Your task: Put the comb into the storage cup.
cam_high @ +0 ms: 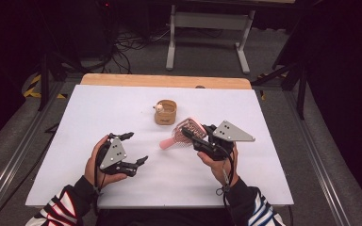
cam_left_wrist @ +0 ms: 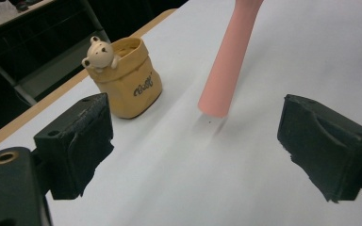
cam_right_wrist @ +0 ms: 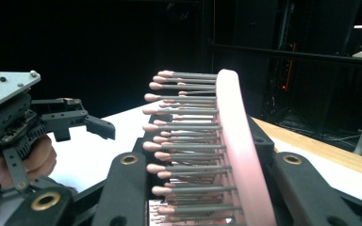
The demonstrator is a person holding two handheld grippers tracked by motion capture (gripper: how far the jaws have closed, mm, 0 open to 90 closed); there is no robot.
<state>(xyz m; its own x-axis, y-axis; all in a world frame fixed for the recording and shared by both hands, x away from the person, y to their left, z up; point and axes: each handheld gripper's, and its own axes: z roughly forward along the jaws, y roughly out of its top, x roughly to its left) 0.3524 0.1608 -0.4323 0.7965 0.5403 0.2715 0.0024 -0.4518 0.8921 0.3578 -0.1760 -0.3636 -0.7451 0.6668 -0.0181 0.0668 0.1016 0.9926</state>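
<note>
My right gripper (cam_high: 194,135) is shut on the head of a pink hairbrush (cam_high: 188,130), right of the table's middle. In the right gripper view the brush (cam_right_wrist: 235,141) stands on edge between the jaws of that gripper (cam_right_wrist: 207,193), bristles to the left. Its pink handle (cam_left_wrist: 226,61) slants down to the left, its end just above the white surface. My left gripper (cam_high: 135,148) is open with nothing between its jaws, a short way left of the handle's end; in its own view this gripper (cam_left_wrist: 195,146) faces the handle. A yellow bag-shaped cup (cam_high: 165,112) with a small bear figure (cam_left_wrist: 100,52) on its rim stands upright behind the brush.
The white tabletop (cam_high: 122,103) has a wooden strip (cam_high: 165,81) along its far edge. Metal rails run down both sides of the table. Beyond it, a grey stand (cam_high: 207,28) and cables lie on the floor.
</note>
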